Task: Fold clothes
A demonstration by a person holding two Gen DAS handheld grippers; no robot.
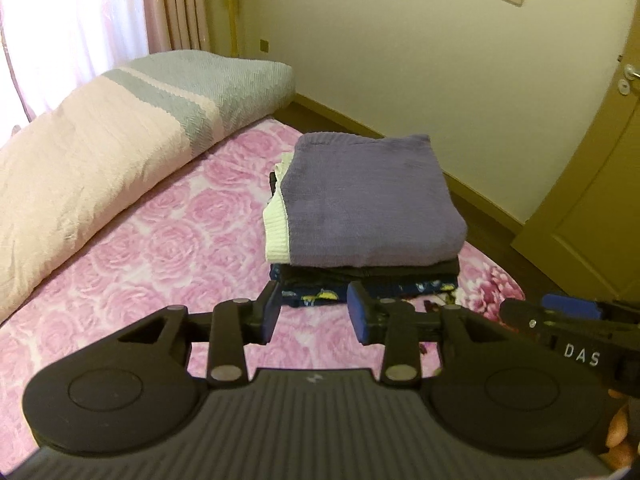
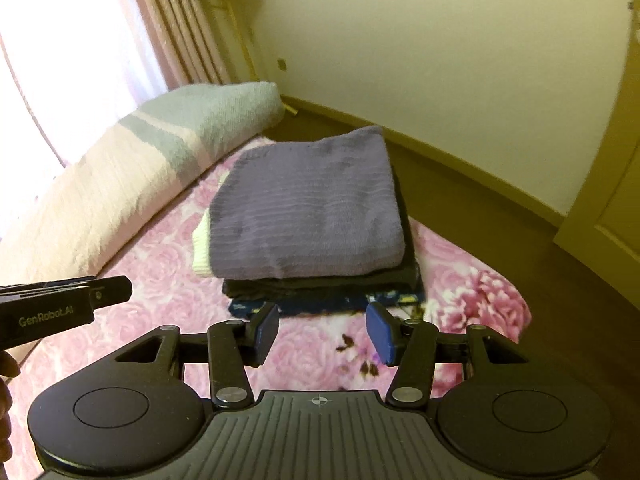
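A stack of folded clothes sits on the bed near its far corner. A purple knitted garment [image 1: 368,204] [image 2: 308,208] lies on top, a cream one [image 1: 276,232] [image 2: 202,248] peeks out at its left, and dark garments [image 1: 368,276] [image 2: 320,288] lie underneath. My left gripper [image 1: 316,316] hangs open above the bedspread, just short of the stack, nothing between its blue pads. My right gripper [image 2: 324,334] is likewise open and empty in front of the stack. Each gripper shows in the other's view, the right gripper [image 1: 560,316] at the right edge, the left gripper [image 2: 68,308] at the left edge.
The pink rose-patterned bedspread [image 1: 168,248] [image 2: 160,272] covers the bed. A rolled pink and grey-blue quilt [image 1: 120,148] [image 2: 140,160] lies along the left side by the curtains [image 1: 176,4]. The bed's edge drops to a dark floor [image 2: 480,208] on the right, with a door [image 1: 592,184] beyond.
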